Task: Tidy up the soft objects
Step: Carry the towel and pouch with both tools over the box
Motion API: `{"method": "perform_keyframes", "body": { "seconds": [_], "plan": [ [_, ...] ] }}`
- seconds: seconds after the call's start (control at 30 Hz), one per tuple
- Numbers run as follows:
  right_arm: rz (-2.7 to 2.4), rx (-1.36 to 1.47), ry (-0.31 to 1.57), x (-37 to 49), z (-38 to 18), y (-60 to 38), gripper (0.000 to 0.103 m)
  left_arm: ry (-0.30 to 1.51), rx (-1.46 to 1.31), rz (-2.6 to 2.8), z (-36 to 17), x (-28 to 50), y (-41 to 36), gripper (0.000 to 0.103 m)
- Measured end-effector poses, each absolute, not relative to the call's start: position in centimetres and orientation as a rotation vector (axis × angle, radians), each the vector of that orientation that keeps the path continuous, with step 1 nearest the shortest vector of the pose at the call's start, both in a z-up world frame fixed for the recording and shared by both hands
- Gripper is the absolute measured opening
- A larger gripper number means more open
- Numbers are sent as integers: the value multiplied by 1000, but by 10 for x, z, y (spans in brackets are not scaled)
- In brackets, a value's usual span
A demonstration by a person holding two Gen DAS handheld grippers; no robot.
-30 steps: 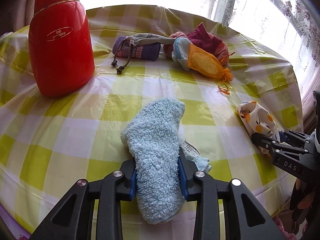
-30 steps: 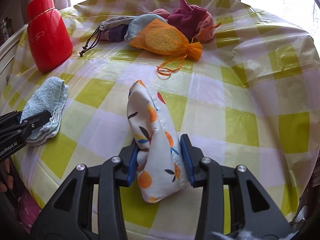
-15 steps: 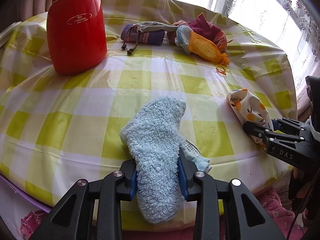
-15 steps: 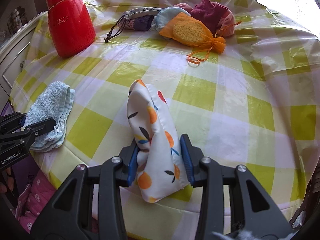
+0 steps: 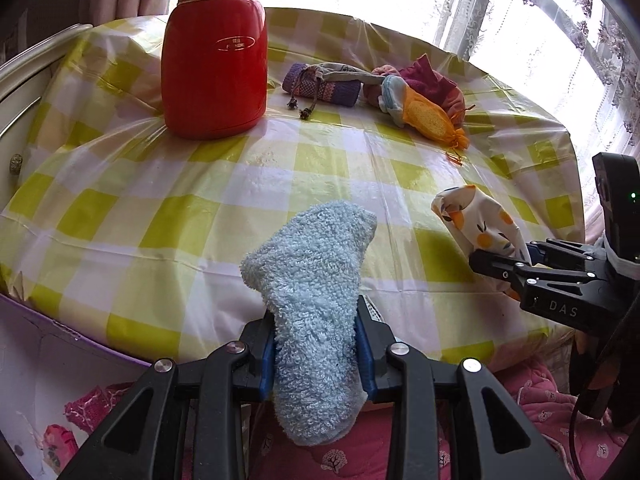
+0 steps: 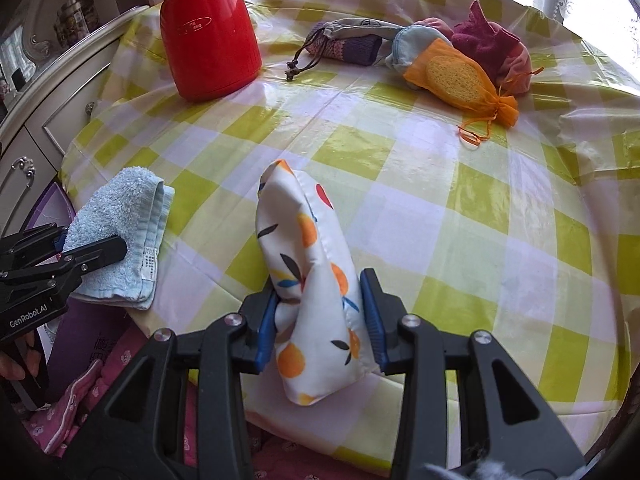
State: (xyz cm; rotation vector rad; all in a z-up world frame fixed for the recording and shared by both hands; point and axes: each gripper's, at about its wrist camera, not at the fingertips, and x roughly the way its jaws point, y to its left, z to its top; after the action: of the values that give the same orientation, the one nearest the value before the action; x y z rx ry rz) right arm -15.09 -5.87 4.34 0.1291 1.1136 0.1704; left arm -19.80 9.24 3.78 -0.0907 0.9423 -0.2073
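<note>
1. The jaws of the left gripper (image 5: 316, 352) were closed on a folded blue towel (image 5: 312, 304); its blue pads pressed the towel from both sides.
2. The jaws of the right gripper (image 6: 320, 324) were closed on a white pouch (image 6: 312, 280) with an orange fruit print, which stood upright between the pads.
3. Both things were held at the near edge of the table (image 6: 440, 184). The towel was to the left of the pouch, and the two were near each other but apart.
4. The table had a shiny cloth with yellow-green and white squares.
5. At the far side lay a group of soft things, touching each other: a purple knit pouch (image 6: 348, 46) with a drawstring, an orange mesh bag (image 6: 460, 80) with a yellow sponge inside, and dark red cloth (image 6: 484, 38) behind it.
6. A red flask (image 6: 208, 32) stood upright to the left of that group.
7. A white cabinet (image 6: 52, 108) was at the left of the table, and a window with lace curtains (image 5: 520, 20) behind it.
</note>
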Motion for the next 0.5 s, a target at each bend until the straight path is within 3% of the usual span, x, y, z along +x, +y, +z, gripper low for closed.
{"method": "perform_keyframes", "body": {
  "seconds": [0.5],
  "plan": [
    [424, 16, 1092, -156, 73, 24, 42, 934, -206, -111, 43, -247, 158, 34]
  ]
}}
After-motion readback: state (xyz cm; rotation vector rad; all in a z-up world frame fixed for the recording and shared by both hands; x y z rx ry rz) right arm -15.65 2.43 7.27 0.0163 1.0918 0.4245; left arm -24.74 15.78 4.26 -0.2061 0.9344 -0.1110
